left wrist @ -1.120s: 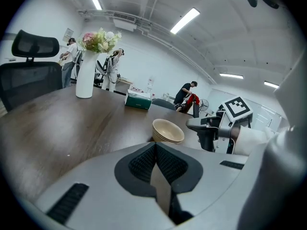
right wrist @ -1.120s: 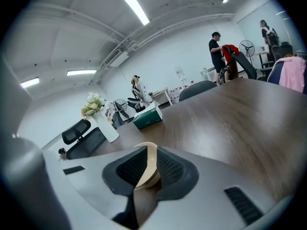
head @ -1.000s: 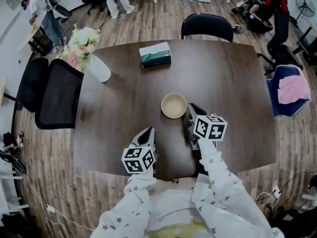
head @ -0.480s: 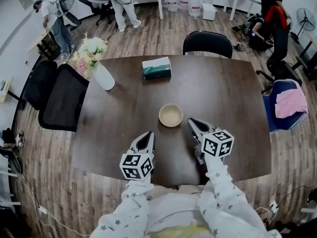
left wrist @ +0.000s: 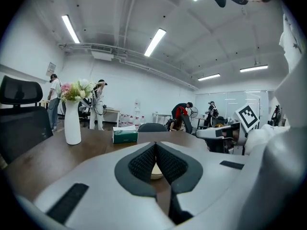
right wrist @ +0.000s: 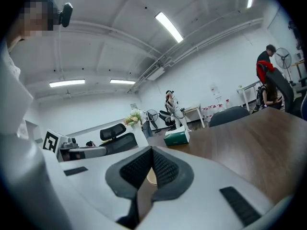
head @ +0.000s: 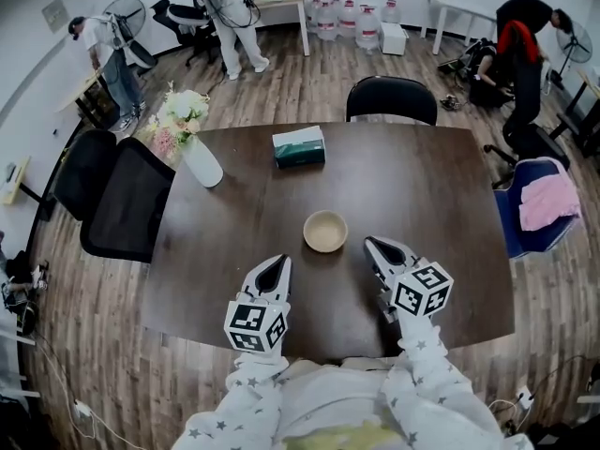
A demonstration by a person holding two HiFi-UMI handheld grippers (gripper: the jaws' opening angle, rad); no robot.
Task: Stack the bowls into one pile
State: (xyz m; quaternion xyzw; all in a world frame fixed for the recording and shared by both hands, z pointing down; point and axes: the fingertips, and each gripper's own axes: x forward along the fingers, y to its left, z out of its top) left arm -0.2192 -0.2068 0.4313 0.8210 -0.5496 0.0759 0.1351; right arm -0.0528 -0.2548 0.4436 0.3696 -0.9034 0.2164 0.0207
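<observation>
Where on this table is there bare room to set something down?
Bare: the table right of the bowl out to its right edge, and the left side between the vase and the left gripper. Tightest around the bowl near the right gripper.

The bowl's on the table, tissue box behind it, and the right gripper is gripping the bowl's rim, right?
No. The bowl is on the table with the tissue box behind it, but the right gripper has just closed on nothing, apart from the bowl; the head view shows the gap.
</observation>
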